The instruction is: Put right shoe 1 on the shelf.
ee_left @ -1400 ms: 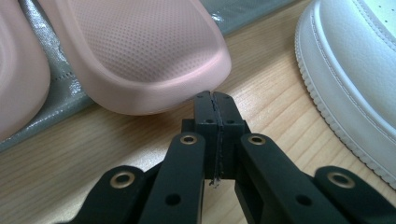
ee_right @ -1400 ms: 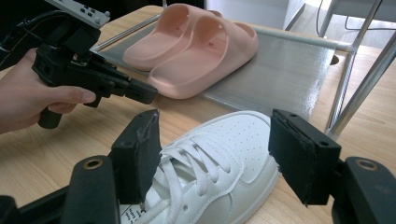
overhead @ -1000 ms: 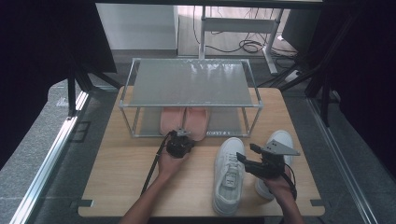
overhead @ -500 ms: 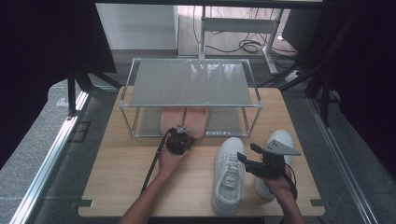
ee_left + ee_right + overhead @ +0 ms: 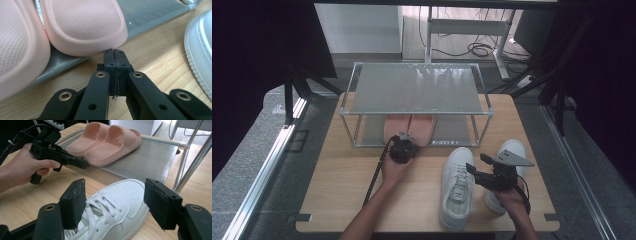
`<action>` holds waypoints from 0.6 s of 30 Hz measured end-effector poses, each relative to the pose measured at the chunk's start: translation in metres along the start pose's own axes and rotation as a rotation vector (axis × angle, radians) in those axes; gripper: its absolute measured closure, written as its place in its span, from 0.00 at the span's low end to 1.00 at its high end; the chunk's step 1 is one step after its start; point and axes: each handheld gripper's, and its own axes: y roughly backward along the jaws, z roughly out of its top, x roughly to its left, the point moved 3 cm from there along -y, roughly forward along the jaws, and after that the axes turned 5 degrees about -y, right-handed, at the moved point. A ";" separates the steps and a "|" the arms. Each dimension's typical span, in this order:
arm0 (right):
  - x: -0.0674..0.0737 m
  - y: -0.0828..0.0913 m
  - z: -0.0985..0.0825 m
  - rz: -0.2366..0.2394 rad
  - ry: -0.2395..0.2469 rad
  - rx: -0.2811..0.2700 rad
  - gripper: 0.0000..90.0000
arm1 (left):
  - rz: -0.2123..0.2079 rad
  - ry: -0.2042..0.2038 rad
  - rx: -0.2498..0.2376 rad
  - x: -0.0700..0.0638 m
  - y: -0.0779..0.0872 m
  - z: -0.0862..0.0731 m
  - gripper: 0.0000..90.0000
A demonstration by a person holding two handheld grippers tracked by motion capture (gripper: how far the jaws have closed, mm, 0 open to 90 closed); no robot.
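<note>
On the wooden worktop (image 5: 347,185), a metal rack (image 5: 417,90) stands at the far edge. The pink slippers (image 5: 409,127) lie on its bottom shelf, the right slipper's heel just ahead of the left claw (image 5: 115,53), whose jaws are pressed together and empty. Near the front right corner, the right claw (image 5: 115,202) stands apart, straddling the white sneaker (image 5: 120,205) without pressing it.

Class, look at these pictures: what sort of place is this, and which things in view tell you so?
Probably a lab or workshop set up for recording, not a home: a wooden table bears a small metal shoe rack, dark curtains hang on both sides, and loose cables lie on the floor behind.
</note>
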 end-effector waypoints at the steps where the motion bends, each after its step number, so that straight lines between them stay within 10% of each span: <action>1: 0.000 0.000 0.000 0.001 0.000 -0.001 0.38 | -0.001 -0.003 0.001 -0.001 0.000 0.001 1.00; 18: -0.001 0.001 0.000 -0.002 -0.002 0.000 0.38 | -0.038 -0.023 -0.040 -0.005 0.031 -0.010 0.89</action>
